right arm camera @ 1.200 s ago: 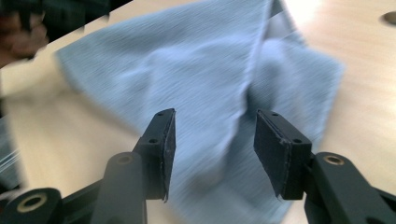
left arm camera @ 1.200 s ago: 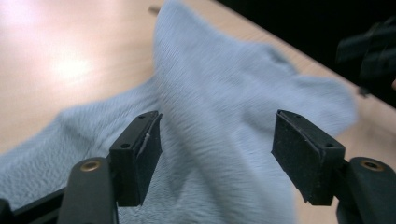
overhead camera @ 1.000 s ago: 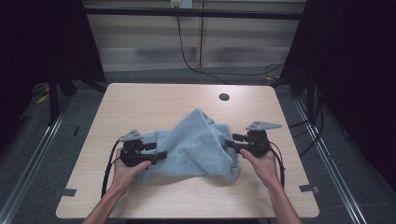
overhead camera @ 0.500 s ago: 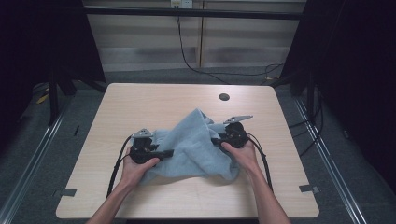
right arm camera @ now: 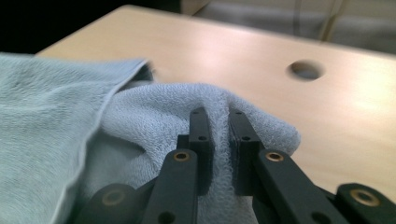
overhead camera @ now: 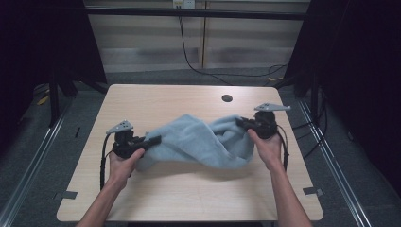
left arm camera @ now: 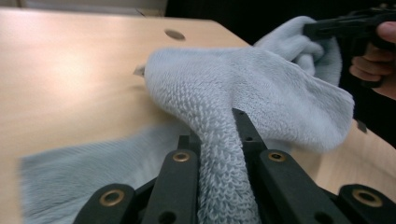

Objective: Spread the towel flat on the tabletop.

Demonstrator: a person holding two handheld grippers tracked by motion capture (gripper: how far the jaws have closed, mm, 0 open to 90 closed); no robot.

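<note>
Now you have the pale blue towel [overhead camera: 201, 142] pinched at both ends: your left gripper [overhead camera: 152, 140] has just closed on a ridge of cloth at its left, your right gripper [overhead camera: 242, 123] on a fold at its right. Held apart like this, it sags over the table [overhead camera: 189, 198], likely ready to spread.

Lighting: overhead, even on the tabletop [overhead camera: 189, 189]; surroundings near black. Soft shadow under the towel [overhead camera: 203, 142]. Glare: pale sheen on wood in both gripper views. Focus: foreground sharp, far tabletop blurred; towel edge motion-smeared.
</note>
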